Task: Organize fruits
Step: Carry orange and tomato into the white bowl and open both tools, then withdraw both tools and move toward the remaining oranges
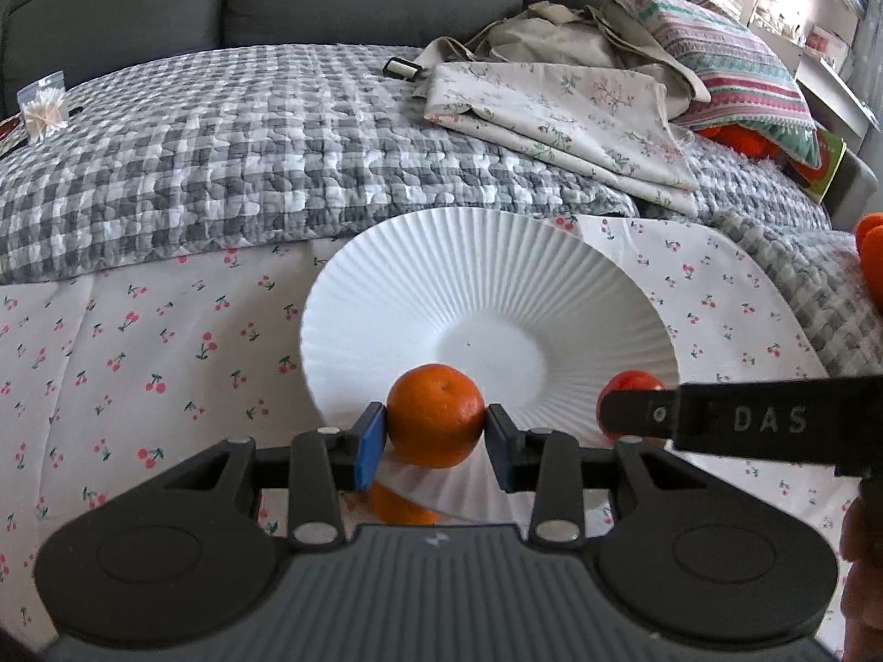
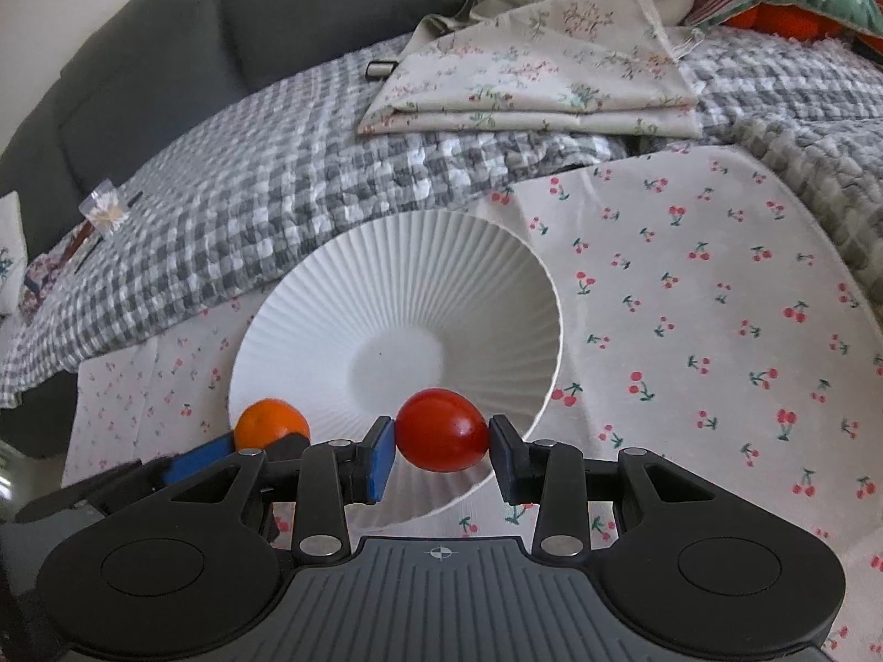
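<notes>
- The left gripper (image 1: pixel 435 430) is clamped on an orange (image 1: pixel 436 422); both blue pads touch its sides, and it hangs above the near rim of the white plate (image 1: pixel 480 270).
- The right gripper (image 2: pixel 441 444) is pinched on a red fruit (image 2: pixel 442 430), smooth and glossy, perhaps a tomato; its pads also touch on both sides.
- In the right wrist view the orange sits at 9 o'clock from the red fruit, near it but apart; the left gripper's blue pad shows just beside it.
- In the left wrist view the red fruit peeks out at 3 o'clock, partly hidden behind the right gripper's finger.
- The relation that counts: the plate's flat centre lies at 12 o'clock from both fruits, just ahead and lower. Both are poised over the near rim at 6 o'clock.
- Neither gripper is clearly nearer the centre; they look level, side by side.
- The orange is round, with no long axis to mind; the red fruit's long axis runs across, from pad to pad.
- My guess: the ribbed slope would roll either fruit inward once released.
- The plate rests on a cherry-print cloth (image 2: pixel 690 303).
</notes>
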Demonstrator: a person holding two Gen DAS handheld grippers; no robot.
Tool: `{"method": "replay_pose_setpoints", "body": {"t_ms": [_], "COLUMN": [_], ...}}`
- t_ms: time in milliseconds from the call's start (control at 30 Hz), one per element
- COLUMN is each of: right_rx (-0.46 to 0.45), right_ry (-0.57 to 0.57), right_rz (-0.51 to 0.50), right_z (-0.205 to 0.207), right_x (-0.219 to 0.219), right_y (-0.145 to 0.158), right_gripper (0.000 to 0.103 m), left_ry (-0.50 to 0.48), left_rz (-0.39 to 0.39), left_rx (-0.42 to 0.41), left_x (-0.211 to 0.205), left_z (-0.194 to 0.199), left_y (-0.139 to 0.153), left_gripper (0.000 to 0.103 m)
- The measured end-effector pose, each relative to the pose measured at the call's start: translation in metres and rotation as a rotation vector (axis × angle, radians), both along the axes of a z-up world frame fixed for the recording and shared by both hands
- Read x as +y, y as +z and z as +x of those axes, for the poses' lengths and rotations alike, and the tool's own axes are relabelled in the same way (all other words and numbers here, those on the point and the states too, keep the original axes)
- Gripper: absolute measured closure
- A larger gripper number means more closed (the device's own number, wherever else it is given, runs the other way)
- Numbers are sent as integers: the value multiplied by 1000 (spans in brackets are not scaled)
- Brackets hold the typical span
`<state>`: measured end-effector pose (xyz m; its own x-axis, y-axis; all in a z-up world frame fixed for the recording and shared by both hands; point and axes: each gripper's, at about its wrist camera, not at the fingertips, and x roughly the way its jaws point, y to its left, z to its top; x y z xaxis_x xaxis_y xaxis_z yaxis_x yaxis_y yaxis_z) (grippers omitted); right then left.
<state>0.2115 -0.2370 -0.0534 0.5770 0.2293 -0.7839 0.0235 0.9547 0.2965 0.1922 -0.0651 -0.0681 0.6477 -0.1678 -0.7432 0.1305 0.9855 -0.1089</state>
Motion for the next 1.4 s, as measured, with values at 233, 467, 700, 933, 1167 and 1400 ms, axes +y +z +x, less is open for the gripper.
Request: {"method": "replay_pose_setpoints", "body": {"t_ms": [233, 467, 700, 933, 1167, 1400], "right_rx": [5, 21, -11, -30, -46, -99], "right_ry": [14, -4, -37, -44, -6, 55], "right_rz": [-5, 47, 68, 48, -34, -86], "right_z": [16, 26, 20, 9, -8, -34], "right_x": [3, 1, -1, -5, 4, 16], "right_y": [-12, -18, -5, 11, 22, 42], "right_gripper": [67, 65, 37, 37, 32, 25], "left_ry": [-13, -13, 46, 100, 117, 86], "left_rz": [8, -32, -94, -140, -167, -140], "left_rx": [-13, -14, -26, -21, -21, -48], "left_x": [-2, 7, 24, 41, 62, 76], "left_z": [15, 18, 12, 3, -19, -44], "left_y": [-8, -8, 6, 15, 24, 42], "left_gripper": [65, 53, 36, 35, 34, 27]}}
